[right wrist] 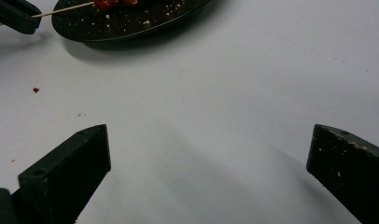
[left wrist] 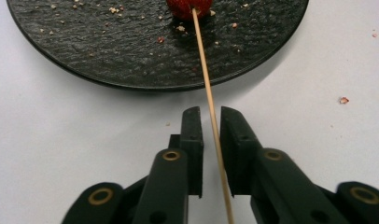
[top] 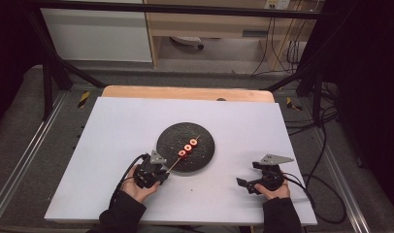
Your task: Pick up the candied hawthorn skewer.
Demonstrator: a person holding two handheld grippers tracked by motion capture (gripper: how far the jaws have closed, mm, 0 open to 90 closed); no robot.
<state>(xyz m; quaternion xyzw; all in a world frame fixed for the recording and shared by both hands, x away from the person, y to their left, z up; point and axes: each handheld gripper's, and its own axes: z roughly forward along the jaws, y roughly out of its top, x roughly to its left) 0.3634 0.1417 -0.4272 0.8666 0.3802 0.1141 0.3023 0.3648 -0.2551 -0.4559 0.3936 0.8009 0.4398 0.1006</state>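
Three red ring-shaped pieces (top: 188, 147) sit threaded on your thin wooden skewer (top: 174, 165), lying across the round black slate plate (top: 205, 158) on the white table (top: 112, 136), from the high view. Your left gripper (top: 156, 171) meets the skewer's near end; your right gripper (top: 248, 184) rests well apart.

Left gripper view: jaws narrowed around the skewer (left wrist: 214, 130), a sliver of gap showing, not yet pinching.

Right gripper view: jaws spread wide, nothing between. No readable writing anywhere.

Rough matt plate (left wrist: 131, 56) — thin wood skewer (left wrist: 211, 107) — smooth matt table (top: 127, 126).
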